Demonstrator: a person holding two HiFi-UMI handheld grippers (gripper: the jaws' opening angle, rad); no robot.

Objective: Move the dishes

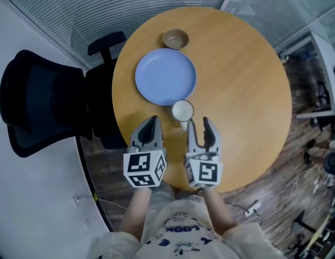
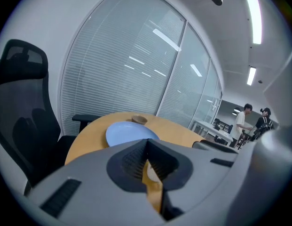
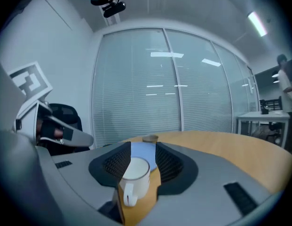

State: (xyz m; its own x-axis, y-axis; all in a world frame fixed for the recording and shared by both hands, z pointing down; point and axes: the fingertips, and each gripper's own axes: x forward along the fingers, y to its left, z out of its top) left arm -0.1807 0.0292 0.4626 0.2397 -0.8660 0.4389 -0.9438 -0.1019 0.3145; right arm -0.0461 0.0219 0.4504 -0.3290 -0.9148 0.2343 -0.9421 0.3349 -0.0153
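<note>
White mug (image 1: pixel 183 111) before the parted right claw (image 1: pixel 198 122), left claw (image 1: pixel 152 120) together, shirt print (image 1: pixel 180 229) perhaps "LOOK".

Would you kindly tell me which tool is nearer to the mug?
Right. The right tool is open with the mug just ahead of its jaws; the left tool is shut, farther off to the mug's left.

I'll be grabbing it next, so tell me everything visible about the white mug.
The white mug looks ceramic, glossy, upright and seemingly empty. Its loop handle points toward the person. It stands on the wooden table by the near edge of the blue plate, just ahead of the open right gripper, which does not touch it.
</note>
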